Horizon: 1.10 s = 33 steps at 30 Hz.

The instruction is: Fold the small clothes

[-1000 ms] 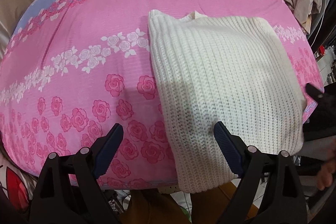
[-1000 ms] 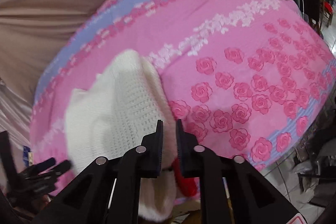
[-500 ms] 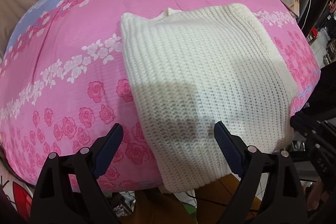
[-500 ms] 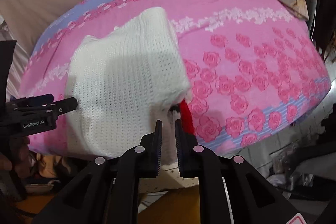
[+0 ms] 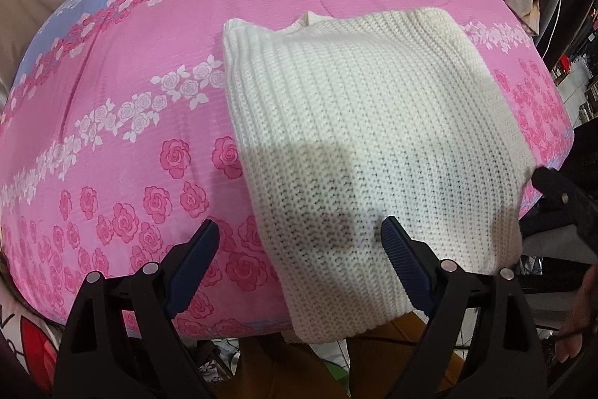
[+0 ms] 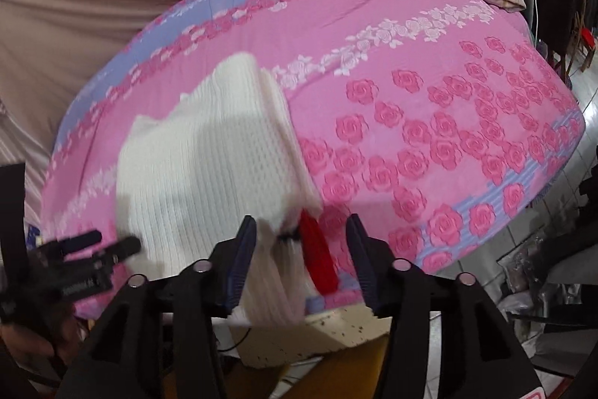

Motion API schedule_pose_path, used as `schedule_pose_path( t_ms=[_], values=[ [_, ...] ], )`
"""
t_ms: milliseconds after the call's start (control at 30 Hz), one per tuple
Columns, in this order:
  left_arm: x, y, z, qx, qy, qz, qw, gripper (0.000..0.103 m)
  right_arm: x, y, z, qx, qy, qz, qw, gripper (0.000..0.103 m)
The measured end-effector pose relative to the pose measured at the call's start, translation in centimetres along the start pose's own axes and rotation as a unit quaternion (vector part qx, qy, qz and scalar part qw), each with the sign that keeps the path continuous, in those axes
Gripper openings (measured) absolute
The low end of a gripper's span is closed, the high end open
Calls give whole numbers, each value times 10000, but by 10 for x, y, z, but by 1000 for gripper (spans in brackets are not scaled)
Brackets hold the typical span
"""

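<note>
White knit sweater (image 5: 366, 144) lies folded between the opening right gripper's (image 6: 301, 262) fingers.

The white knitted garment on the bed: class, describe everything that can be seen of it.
The white knitted garment is a chunky ribbed knit, cream-white and soft-looking. It lies folded into a rough rectangle with layered edges showing on one side, flat on the pink rose-print bedcover, its near end hanging over the bed's edge. A red piece shows at its lower corner. The right gripper is opening around that corner; the left gripper hovers open above it without touching.
</note>
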<state>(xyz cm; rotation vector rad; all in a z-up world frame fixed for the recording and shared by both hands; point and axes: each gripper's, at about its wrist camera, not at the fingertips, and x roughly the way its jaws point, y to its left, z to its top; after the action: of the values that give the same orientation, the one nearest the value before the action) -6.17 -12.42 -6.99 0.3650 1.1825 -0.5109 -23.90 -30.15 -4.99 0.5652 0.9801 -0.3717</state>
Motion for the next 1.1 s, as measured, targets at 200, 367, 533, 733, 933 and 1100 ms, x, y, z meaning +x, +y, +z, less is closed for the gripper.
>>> schedule_pose_path(
  t_ms=[200, 367, 533, 733, 933, 1100],
  values=[
    [-3, 9, 1, -197, -51, 24, 9998, 86, 40, 19, 28, -316, 169, 170, 9992, 24],
    [-23, 36, 6, -726, -346, -2, 9968, 86, -26, 38, 50, -559, -903, 1016, 9891, 4],
    [-16, 39, 5, -966, -271, 28, 9950, 87, 47, 3, 44, -461, 184, 9, 9988, 0],
    [-15, 30, -7, -1069, -312, 23, 9938, 88, 4, -24, 25, 282, -2, 767, 9967, 25],
    [-1, 15, -19, -1311, -105, 3, 9913, 88, 32, 13, 11, -641, 690, 1100, 9895, 53],
    [-4, 9, -28, -1462, -182, 40, 9891, 88, 1, 28, 23, -1078, 22, 1413, 9841, 20]
  ],
)
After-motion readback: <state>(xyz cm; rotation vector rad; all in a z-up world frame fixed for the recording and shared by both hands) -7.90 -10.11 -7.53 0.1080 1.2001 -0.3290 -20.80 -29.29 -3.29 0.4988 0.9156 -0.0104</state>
